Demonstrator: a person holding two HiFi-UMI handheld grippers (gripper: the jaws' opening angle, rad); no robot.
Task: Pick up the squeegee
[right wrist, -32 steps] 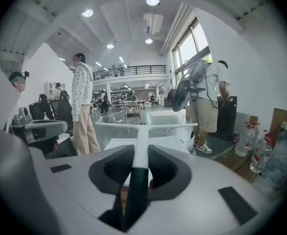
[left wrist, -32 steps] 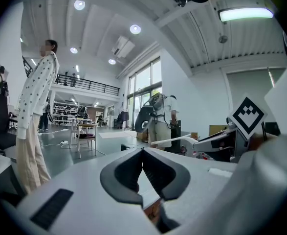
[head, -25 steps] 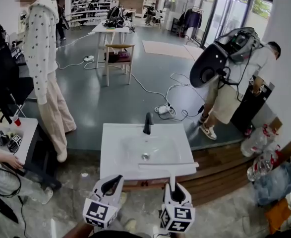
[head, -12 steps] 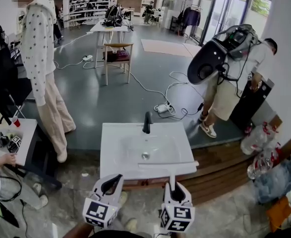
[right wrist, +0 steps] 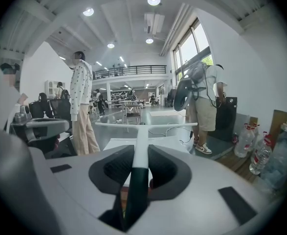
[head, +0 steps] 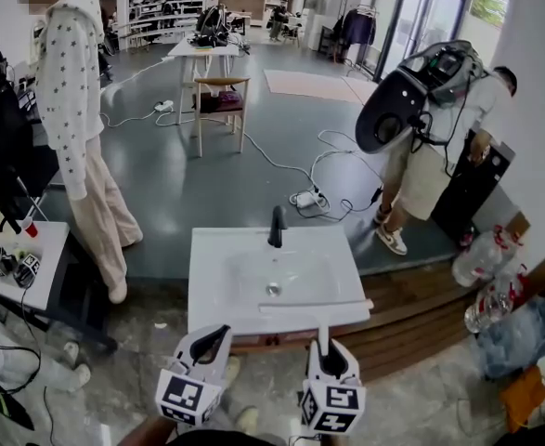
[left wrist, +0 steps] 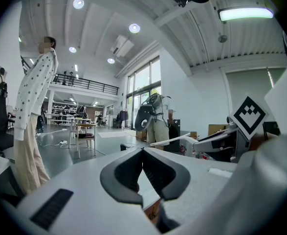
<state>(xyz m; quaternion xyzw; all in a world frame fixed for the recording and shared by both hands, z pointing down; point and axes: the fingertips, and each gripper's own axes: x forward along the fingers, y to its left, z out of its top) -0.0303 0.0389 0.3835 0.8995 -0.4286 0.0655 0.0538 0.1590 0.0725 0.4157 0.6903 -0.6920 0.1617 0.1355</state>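
The right gripper [head: 322,347] is pinching the white T-shaped squeegee with the dark lower handle [head: 309,308], and in the right gripper view its fingers [right wrist: 115,166] are pressing on both sides of that handle [right wrist: 141,141], just where white is giving way to dark. The long blade is stretching crosswise over the near edge of the white rectangular ceramic sink [head: 207,277]; whether it is resting on the rim or hanging just above it, I cannot tell. The handle is running straight back from the blade into the right gripper [right wrist: 139,153].

The left gripper [head: 218,334] is hovering beside it, just short of the sink's front edge. The left gripper view shows its fingers [left wrist: 158,173] pressing together at the tips with nothing between them, and the left gripper [left wrist: 143,151] is pointing out across the room.

At the back of the sink the black upright faucet [head: 277,228] is standing centred. A person in a white star-patterned hooded top [head: 72,91] is standing at the left, and another person in a pale shirt and shorts [head: 430,156] is bending forward at the right. A light wooden chair [head: 221,110] is sitting on the grey floor further back, and clear plastic bottles [head: 481,258] are clustering at the right.
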